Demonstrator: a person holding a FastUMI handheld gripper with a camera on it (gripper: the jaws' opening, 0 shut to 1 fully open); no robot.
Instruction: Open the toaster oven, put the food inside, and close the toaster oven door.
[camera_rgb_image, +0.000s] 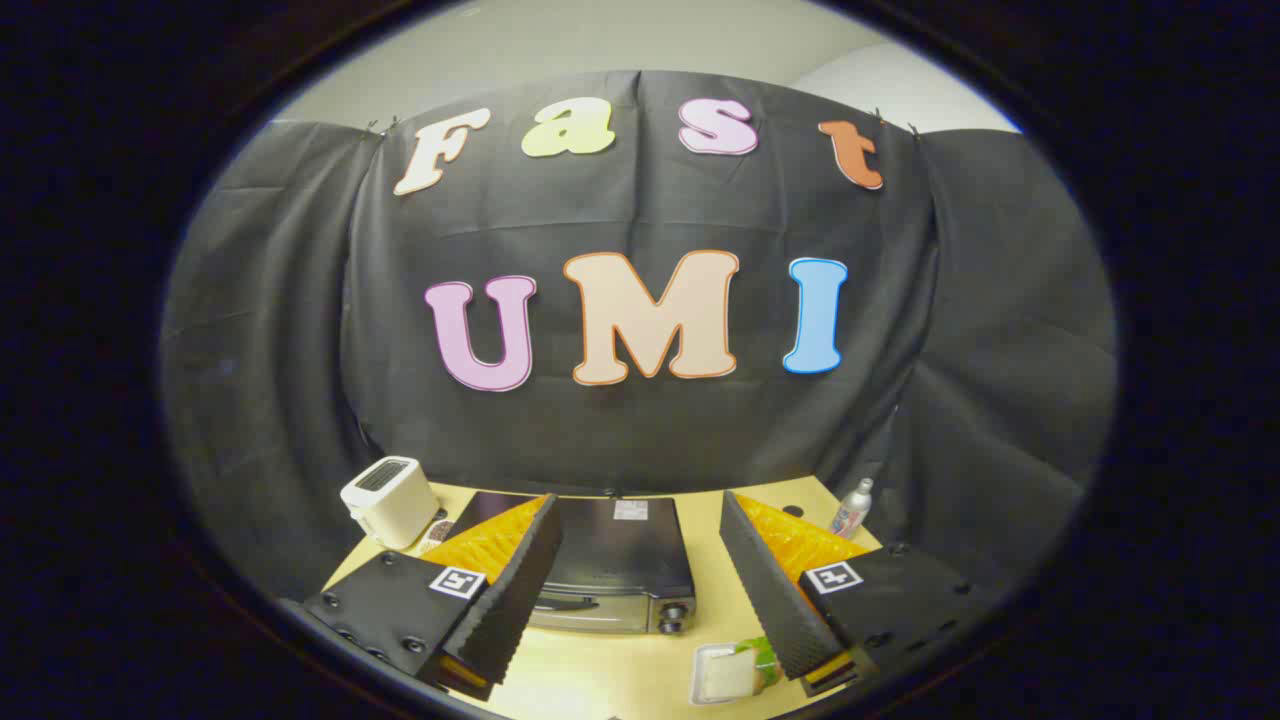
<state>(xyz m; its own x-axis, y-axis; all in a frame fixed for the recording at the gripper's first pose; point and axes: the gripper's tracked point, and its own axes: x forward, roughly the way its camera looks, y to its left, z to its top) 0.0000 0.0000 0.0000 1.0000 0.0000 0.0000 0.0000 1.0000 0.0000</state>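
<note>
So the gripper (640, 590) was held up high over the table (620, 670), tipped so it looked mostly at the black cloth wall of the booth and only caught the tabletop down low. Its two fingers (515, 590) were spread wide apart with nothing between them except open air, so it wasn't gripping anything at all.

The toaster oven (615, 570) sat on the table right in the gap between the fingers, a bit beyond them, dark top facing up and the door closed as far as I could tell, with a knob or two at its front right corner. The food (735, 672) was on a small white tray, looked like a slice of bread with something green beside it, lying on the table just in front of the oven's right side, close under the right finger but not touching it.

Rest of the setup: pale yellow wooden tabletop, a white pop-up toaster (388, 500) off past the left finger near the cloth, and a small spray bottle (852, 508) standing upright past the right finger. Plain pale wall above the cloth.
</note>
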